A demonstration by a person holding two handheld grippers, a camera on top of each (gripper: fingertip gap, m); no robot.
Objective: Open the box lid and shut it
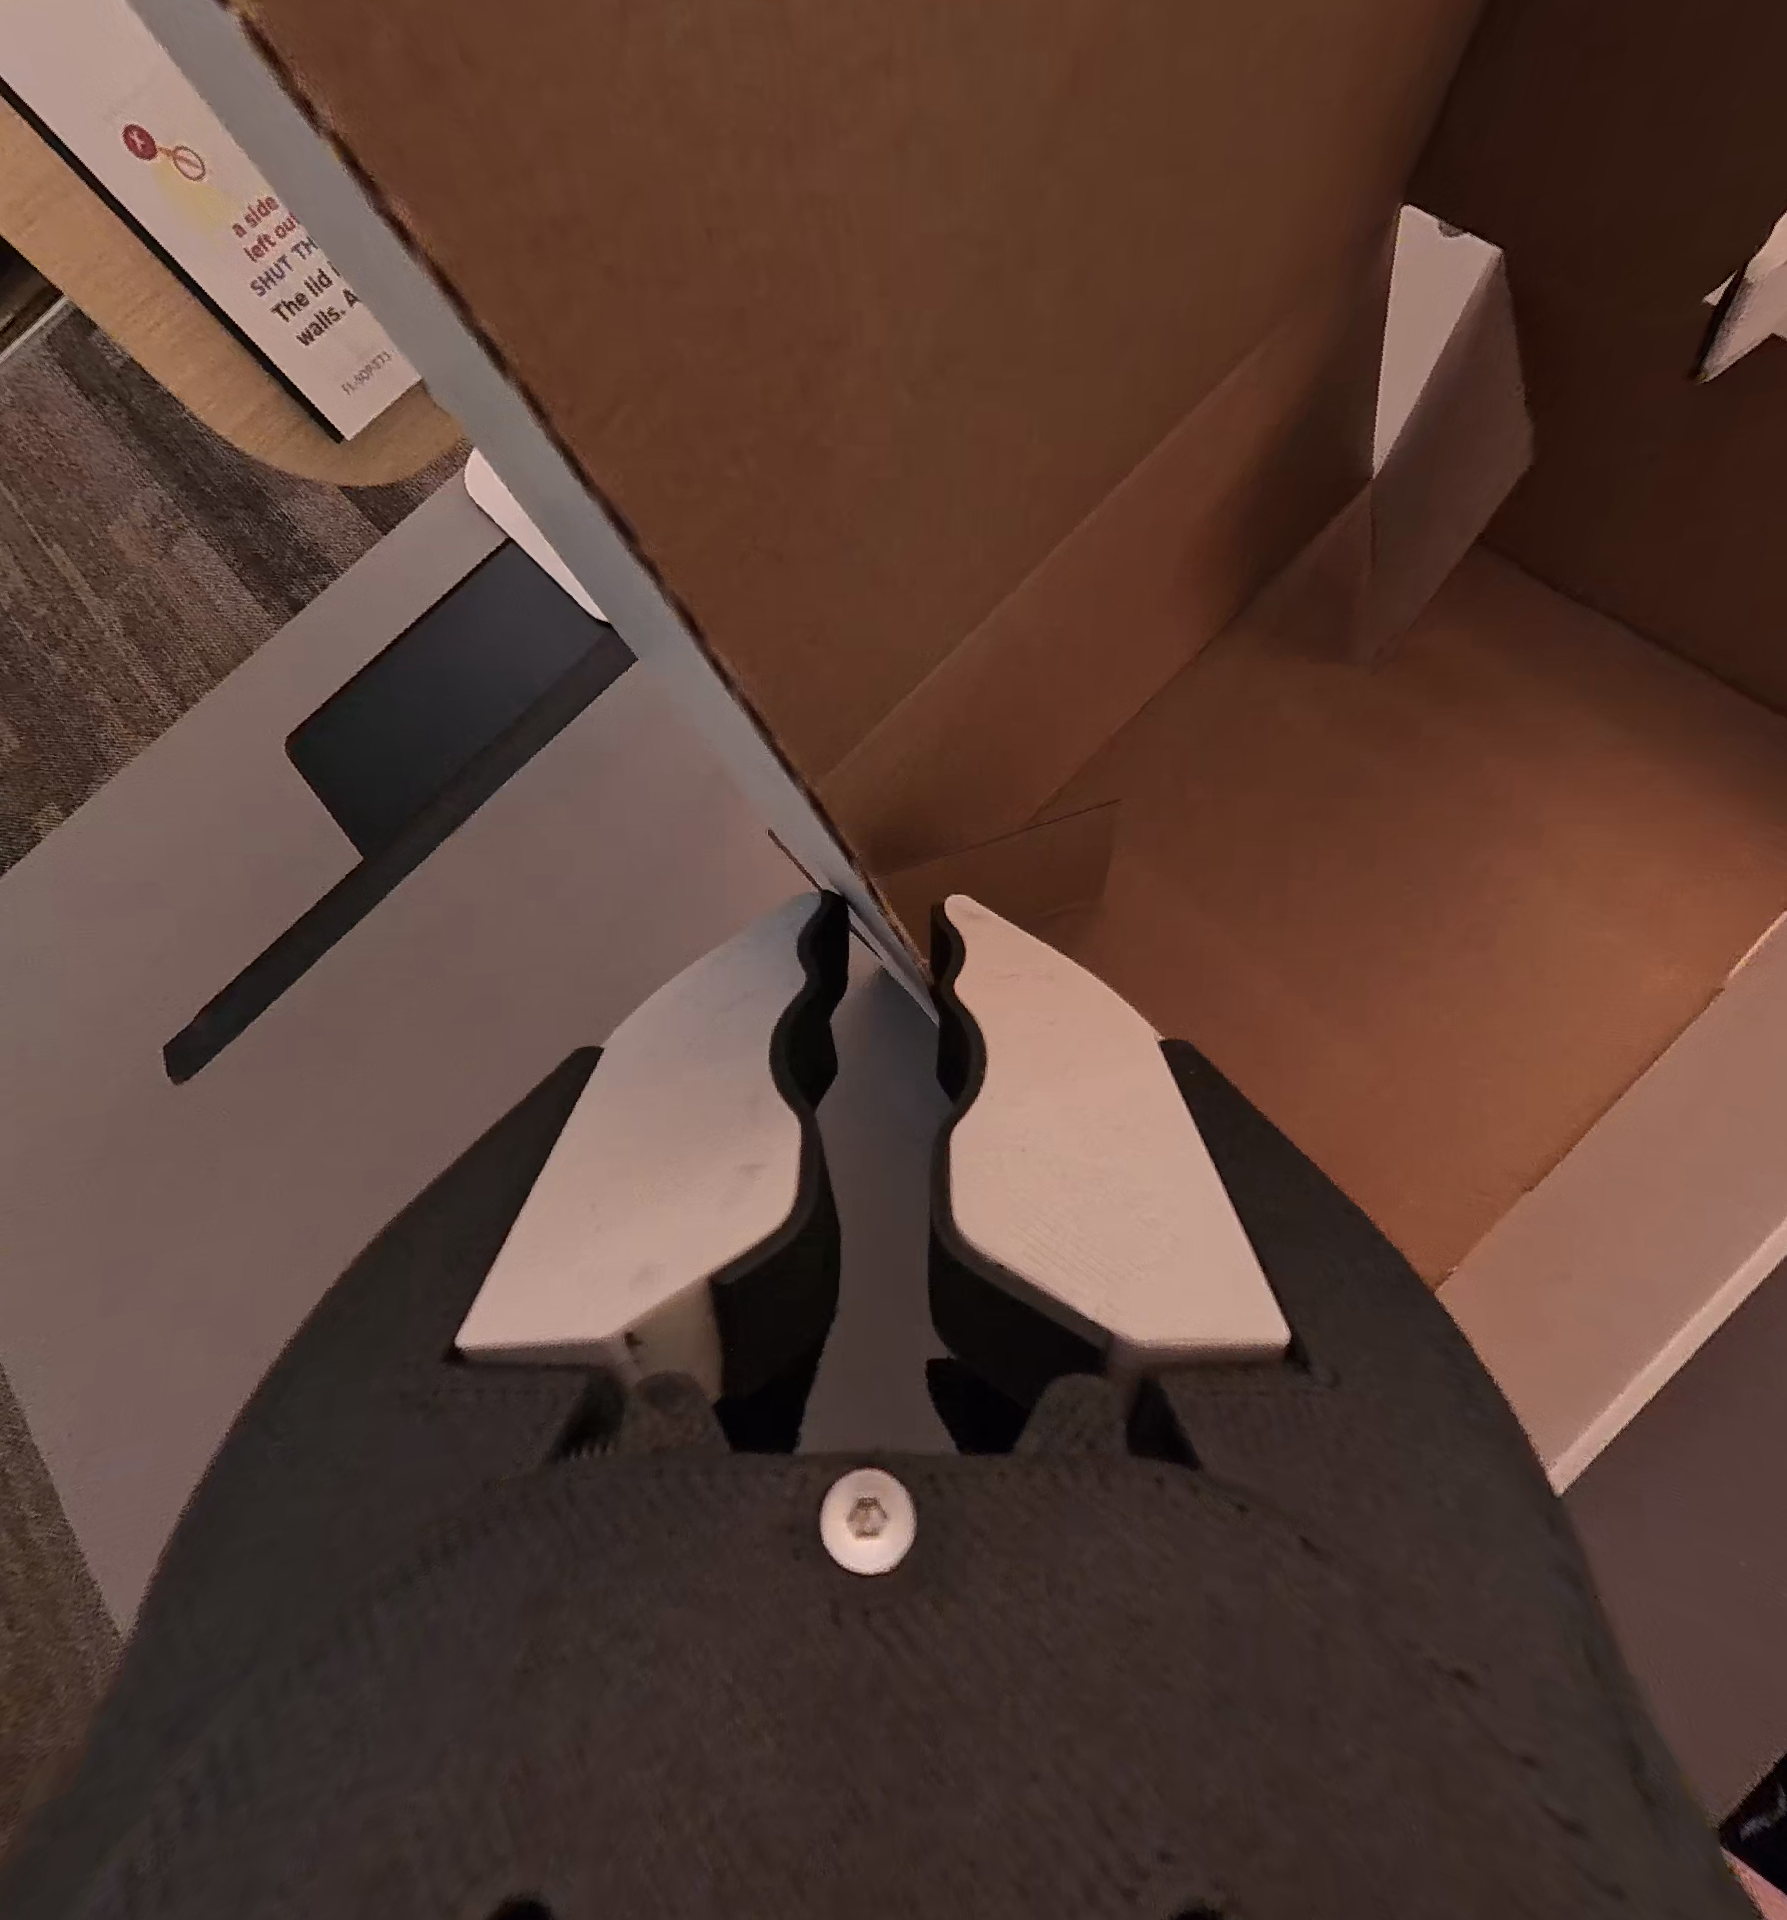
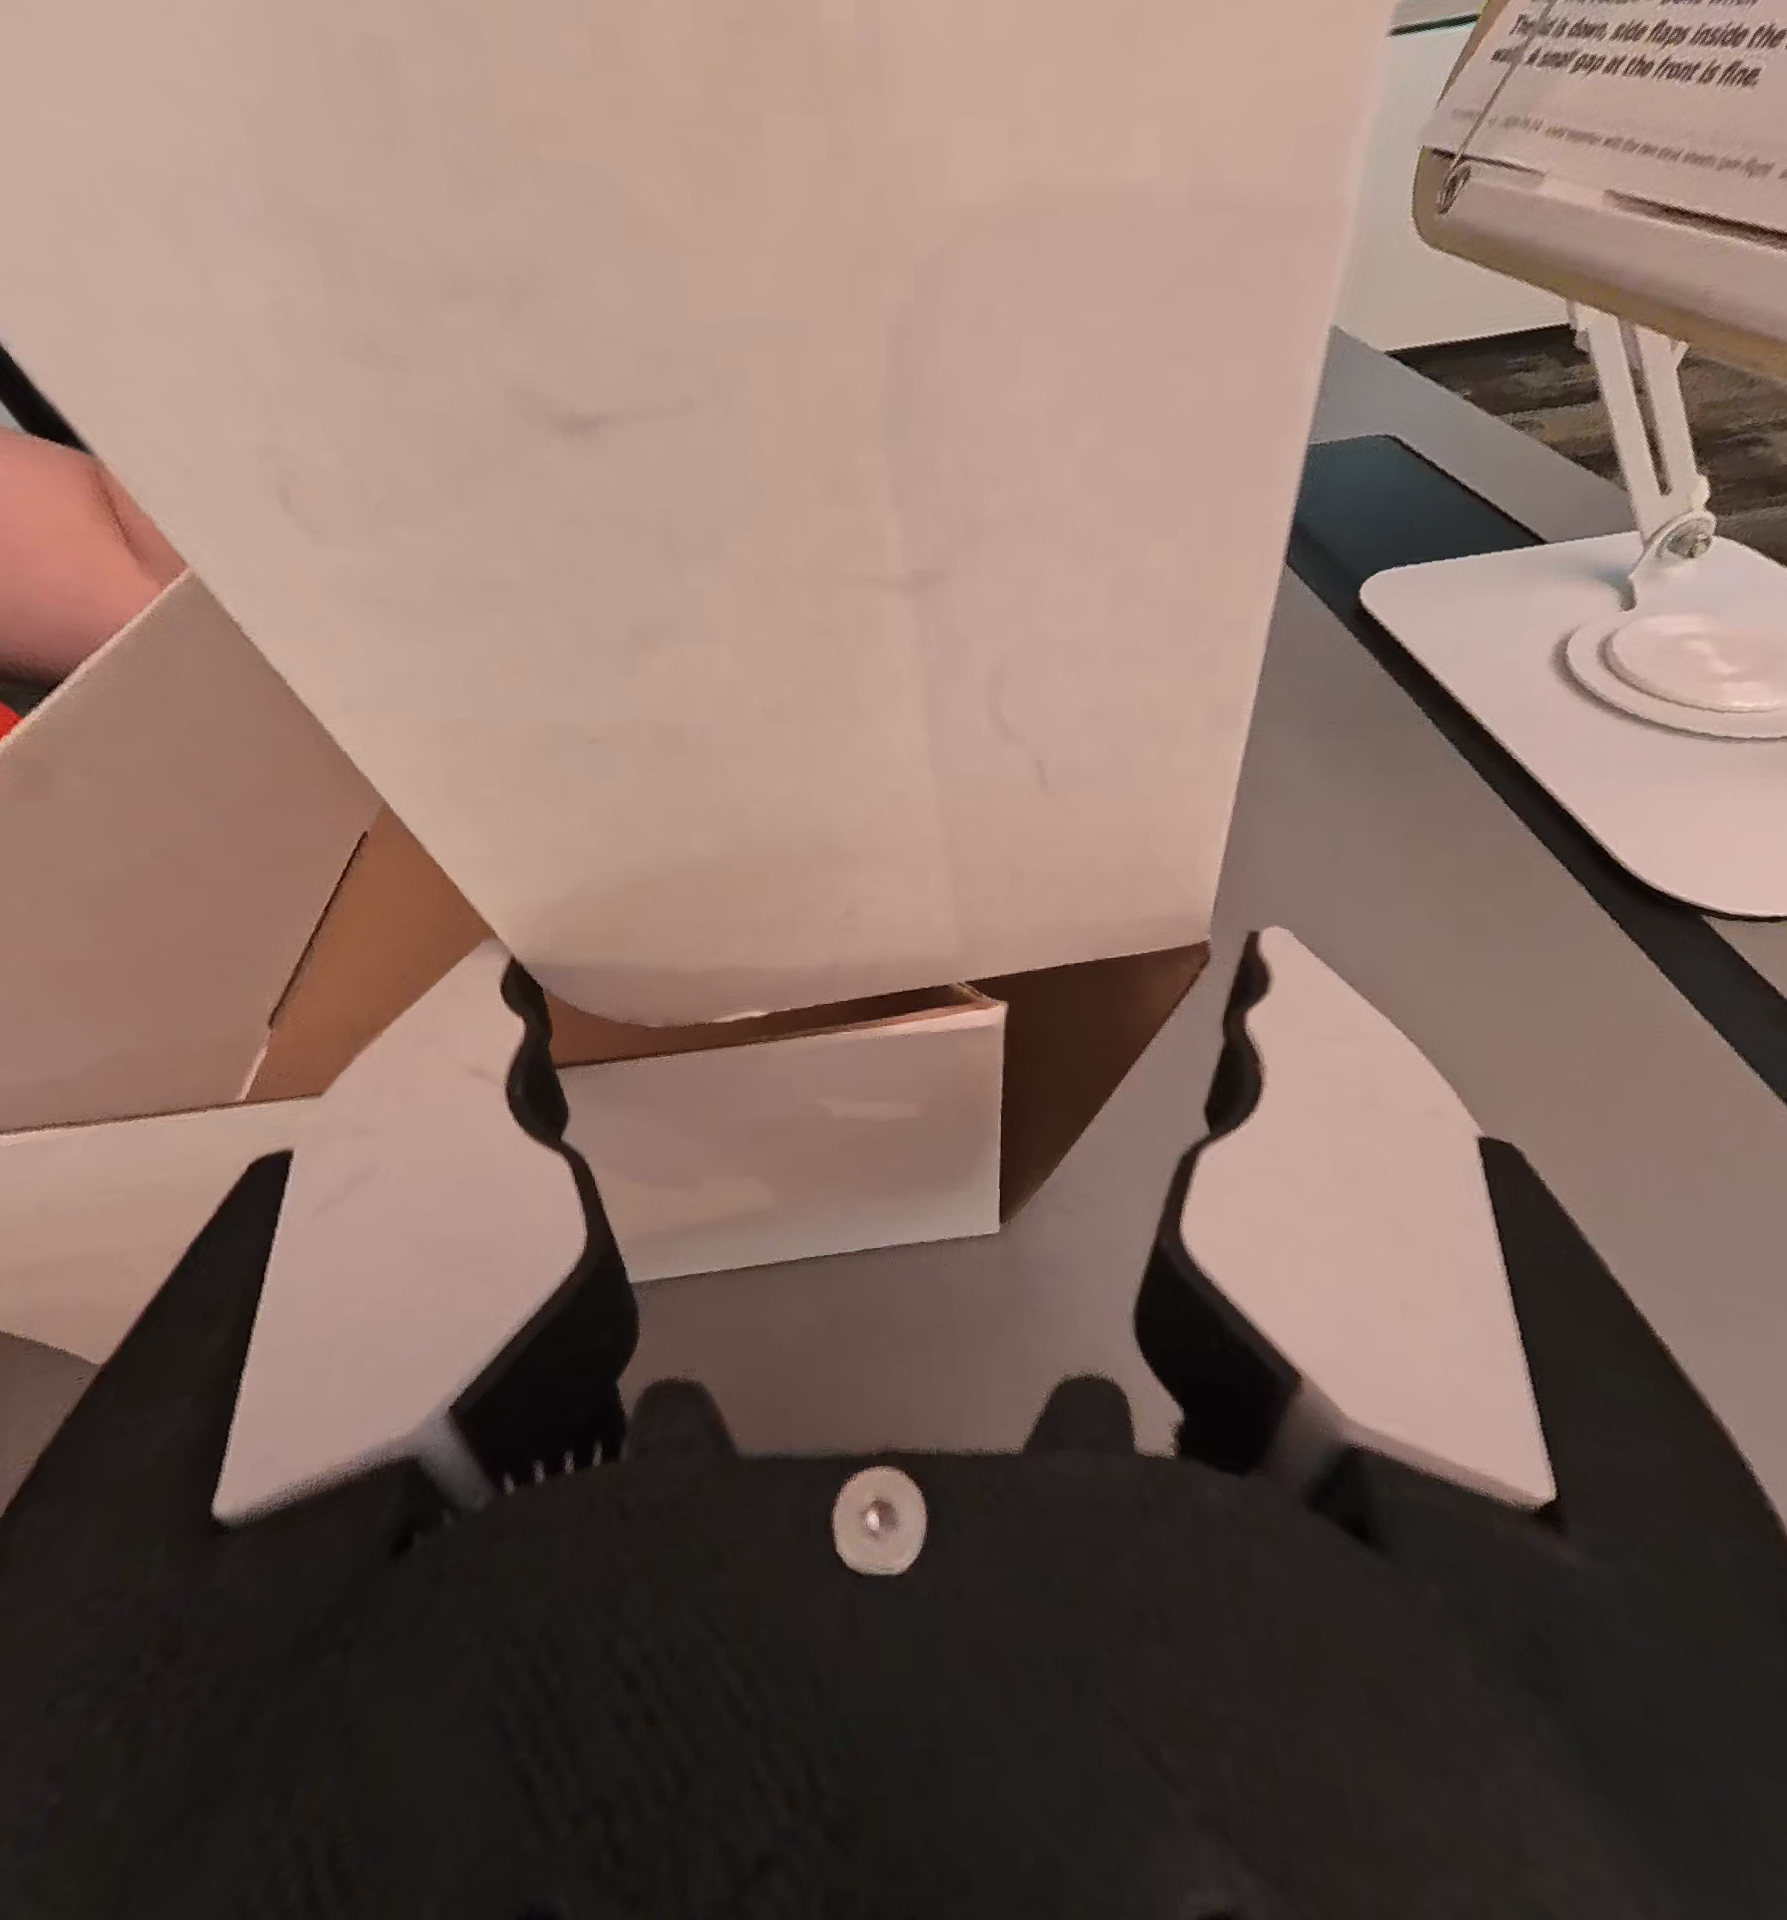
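The box is cardboard, white outside and brown inside. In the left wrist view its lid (image 1: 868, 364) stands raised, brown inner face showing above the bare box floor (image 1: 1388, 883). My left gripper (image 1: 889, 935) is shut on the lid's edge, which runs between the fingertips. In the right wrist view a large white lid panel (image 2: 712, 468) hangs over the box's short end wall (image 2: 795, 1132). My right gripper (image 2: 886, 966) is open and empty, just in front of that end wall, with the panel's lower edge between its fingertips and not touching them.
A white stand base (image 2: 1647, 707) holding a printed sheet (image 2: 1647, 125) sits on the table to the right. A person's arm (image 2: 27, 540) shows at far left. A black mat (image 1: 432, 769) lies on the grey table, and carpet floor (image 1: 58, 540) lies beyond it.
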